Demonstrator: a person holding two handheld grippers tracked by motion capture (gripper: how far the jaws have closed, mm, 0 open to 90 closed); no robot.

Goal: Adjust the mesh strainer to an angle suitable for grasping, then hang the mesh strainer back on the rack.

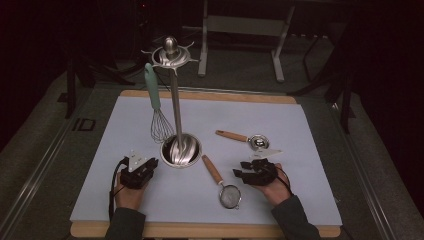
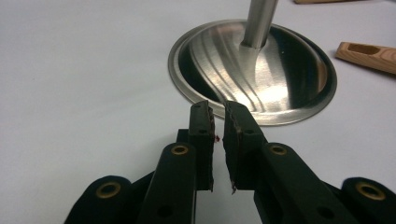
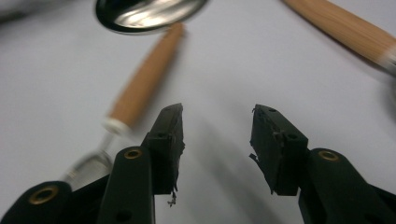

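Note:
A steel utensil stand (image 1: 175, 100) rises from a round base (image 1: 181, 150) mid-table, and a mint-handled whisk (image 1: 157, 117) hangs from its top hooks. My left gripper (image 1: 151, 164) rests just left of the base (image 2: 261, 70); its jaws (image 2: 218, 112) stand a narrow gap apart with nothing between them. A wooden-handled strainer (image 1: 222, 182) lies right of the base. My right gripper (image 1: 241, 169) hovers beside it, open wide and empty (image 3: 217, 121), with the strainer handle (image 3: 147, 77) just left of its fingers.
A small wooden-handled ladle (image 1: 245, 137) lies behind my right hand; its handle (image 3: 345, 28) crosses the top right of the right gripper view. A white mat (image 1: 125, 200) covers the wooden table. Dark frames and table legs stand beyond the far edge.

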